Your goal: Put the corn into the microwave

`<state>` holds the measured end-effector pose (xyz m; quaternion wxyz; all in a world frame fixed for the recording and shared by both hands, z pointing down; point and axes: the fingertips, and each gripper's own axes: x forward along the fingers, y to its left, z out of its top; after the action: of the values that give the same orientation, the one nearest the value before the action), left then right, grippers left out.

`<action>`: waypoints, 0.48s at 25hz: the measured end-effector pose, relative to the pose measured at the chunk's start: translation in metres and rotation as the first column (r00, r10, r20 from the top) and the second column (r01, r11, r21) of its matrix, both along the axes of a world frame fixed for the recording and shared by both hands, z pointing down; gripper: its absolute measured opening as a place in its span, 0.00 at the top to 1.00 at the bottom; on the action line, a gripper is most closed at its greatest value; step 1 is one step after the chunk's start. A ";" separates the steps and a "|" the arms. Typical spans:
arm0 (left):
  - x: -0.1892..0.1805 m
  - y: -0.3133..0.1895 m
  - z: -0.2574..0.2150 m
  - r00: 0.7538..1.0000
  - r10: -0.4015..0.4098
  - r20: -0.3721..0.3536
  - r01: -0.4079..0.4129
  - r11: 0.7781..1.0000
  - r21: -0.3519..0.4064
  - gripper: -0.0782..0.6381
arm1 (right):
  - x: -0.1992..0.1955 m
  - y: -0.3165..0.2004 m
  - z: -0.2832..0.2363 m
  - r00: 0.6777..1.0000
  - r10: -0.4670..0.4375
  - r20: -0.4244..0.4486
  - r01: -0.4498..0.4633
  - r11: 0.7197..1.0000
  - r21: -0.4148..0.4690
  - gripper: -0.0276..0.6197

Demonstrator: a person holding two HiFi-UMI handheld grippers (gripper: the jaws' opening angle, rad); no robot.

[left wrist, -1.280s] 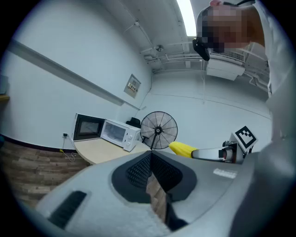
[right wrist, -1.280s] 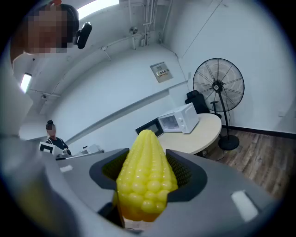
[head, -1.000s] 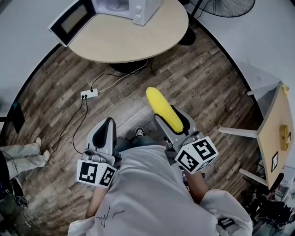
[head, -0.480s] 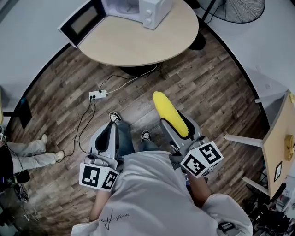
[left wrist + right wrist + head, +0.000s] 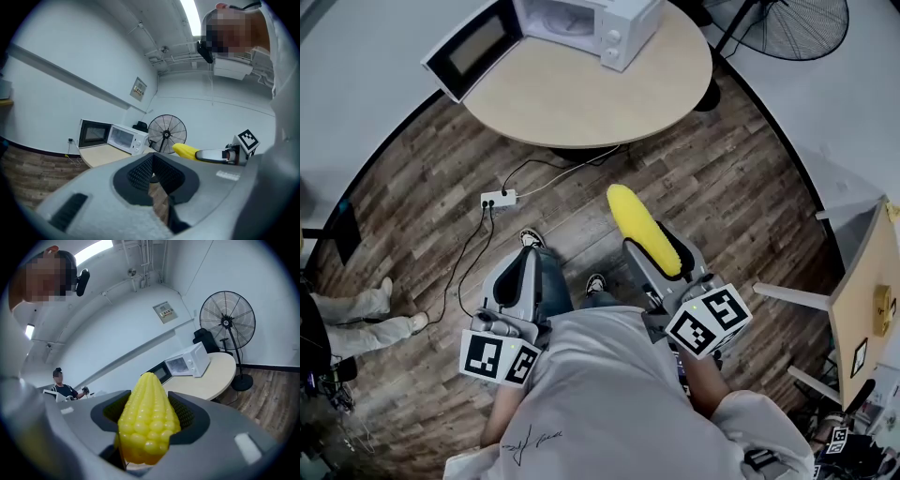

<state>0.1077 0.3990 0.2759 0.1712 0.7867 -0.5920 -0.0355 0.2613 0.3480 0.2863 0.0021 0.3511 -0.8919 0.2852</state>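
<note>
A yellow corn cob (image 5: 639,225) sticks out forward from my right gripper (image 5: 649,239), which is shut on it; in the right gripper view the corn (image 5: 147,420) fills the space between the dark pads. My left gripper (image 5: 522,255) is held beside it, shut and empty, its jaws meeting in the left gripper view (image 5: 152,177). The white microwave (image 5: 581,23) stands at the far side of a round beige table (image 5: 581,94), some way ahead of both grippers. Its door (image 5: 473,45) hangs open to the left.
A power strip (image 5: 497,199) and its cables lie on the wooden floor between me and the table. A standing fan (image 5: 787,23) is behind the table at right. A second table (image 5: 862,281) stands at far right. Another person's legs (image 5: 352,319) are at left.
The round table and microwave have come nearer in the head view as I step forward. Both grippers travel along with me; the corn stays in the right one.
</note>
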 end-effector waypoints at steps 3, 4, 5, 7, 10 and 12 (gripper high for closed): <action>-0.014 -0.014 0.000 1.000 0.001 -0.004 -0.001 1.000 0.002 0.90 | -0.018 -0.013 -0.001 1.000 -0.011 0.001 0.011 1.000 -0.010 0.55; -0.019 -0.020 -0.001 1.000 0.000 -0.006 0.000 1.000 0.003 0.90 | -0.024 -0.018 -0.002 1.000 -0.015 0.001 0.015 1.000 -0.013 0.55; -0.025 -0.026 -0.002 1.000 0.000 -0.006 0.000 1.000 0.003 0.90 | -0.030 -0.022 -0.003 1.000 -0.019 0.002 0.019 1.000 -0.015 0.55; -0.036 -0.037 -0.002 1.000 0.000 -0.006 0.000 1.000 0.002 0.90 | -0.043 -0.033 -0.004 1.000 -0.026 0.003 0.026 1.000 -0.016 0.55; -0.056 -0.053 0.000 1.000 -0.001 -0.009 0.001 1.000 -0.003 0.90 | -0.065 -0.051 -0.003 0.999 -0.031 0.010 0.031 0.999 -0.031 0.55; -0.071 -0.066 0.000 1.000 -0.004 -0.014 0.004 1.000 -0.003 0.90 | -0.079 -0.066 -0.001 0.999 -0.028 0.017 0.029 0.998 -0.053 0.55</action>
<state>0.0371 0.3332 0.2755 0.1765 0.7849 -0.5925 -0.0407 0.1819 0.2819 0.2856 0.0083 0.3360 -0.8888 0.3117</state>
